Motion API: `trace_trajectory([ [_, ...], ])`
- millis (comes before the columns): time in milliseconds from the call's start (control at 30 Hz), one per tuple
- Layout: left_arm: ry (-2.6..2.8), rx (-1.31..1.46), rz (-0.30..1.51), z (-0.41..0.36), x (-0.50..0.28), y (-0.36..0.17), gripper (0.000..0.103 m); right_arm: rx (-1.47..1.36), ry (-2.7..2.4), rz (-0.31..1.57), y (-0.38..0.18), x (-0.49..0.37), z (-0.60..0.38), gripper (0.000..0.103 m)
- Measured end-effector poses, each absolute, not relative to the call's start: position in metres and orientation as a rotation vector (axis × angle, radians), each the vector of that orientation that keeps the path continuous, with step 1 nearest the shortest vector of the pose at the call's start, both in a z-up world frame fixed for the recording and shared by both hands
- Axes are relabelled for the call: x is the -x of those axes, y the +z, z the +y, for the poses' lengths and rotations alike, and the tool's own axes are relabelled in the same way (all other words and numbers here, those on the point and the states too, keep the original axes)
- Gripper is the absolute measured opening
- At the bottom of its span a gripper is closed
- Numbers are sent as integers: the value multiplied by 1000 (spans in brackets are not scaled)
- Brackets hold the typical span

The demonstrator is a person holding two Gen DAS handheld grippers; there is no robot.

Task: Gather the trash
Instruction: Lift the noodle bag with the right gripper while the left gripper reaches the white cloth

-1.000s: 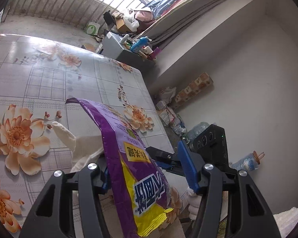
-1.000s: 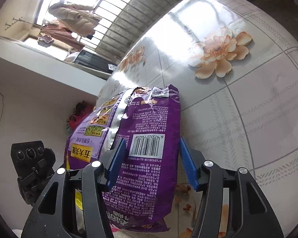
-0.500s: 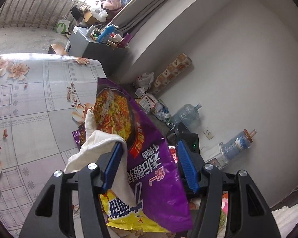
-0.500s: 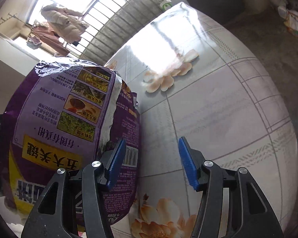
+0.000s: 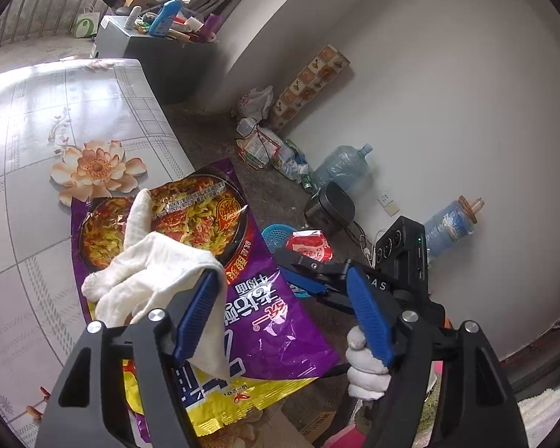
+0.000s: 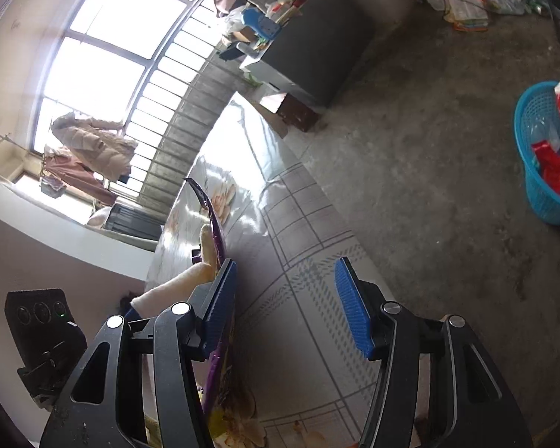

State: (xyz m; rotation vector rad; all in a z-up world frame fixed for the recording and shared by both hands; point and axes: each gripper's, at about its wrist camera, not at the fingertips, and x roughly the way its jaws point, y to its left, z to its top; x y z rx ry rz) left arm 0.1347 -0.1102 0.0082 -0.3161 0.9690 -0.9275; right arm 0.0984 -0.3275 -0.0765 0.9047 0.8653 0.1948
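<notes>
My left gripper (image 5: 283, 317) has just been opening, jaws now apart around the purple noodle wrapper (image 5: 205, 261) overhanging the table (image 5: 37, 119) edge, my right gripper (image 6: 285, 308) likewise apart beside it; this light, limp, slippery film is best pinched at its flat edge.

Upside-down Chinese lettering, partly "统一", on the purple noodle packet (image 5: 257, 310).

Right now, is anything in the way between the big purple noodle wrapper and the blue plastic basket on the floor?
Nothing visible blocks it: past the purple noodle wrapper lies bare concrete floor up to the blue plastic basket.
</notes>
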Motion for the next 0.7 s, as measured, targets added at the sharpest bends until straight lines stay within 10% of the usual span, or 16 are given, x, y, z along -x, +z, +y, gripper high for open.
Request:
trace_trajectory([
  [700, -737, 166, 910, -36, -86, 1, 73, -1025, 316, 842, -76, -77, -347, 53],
])
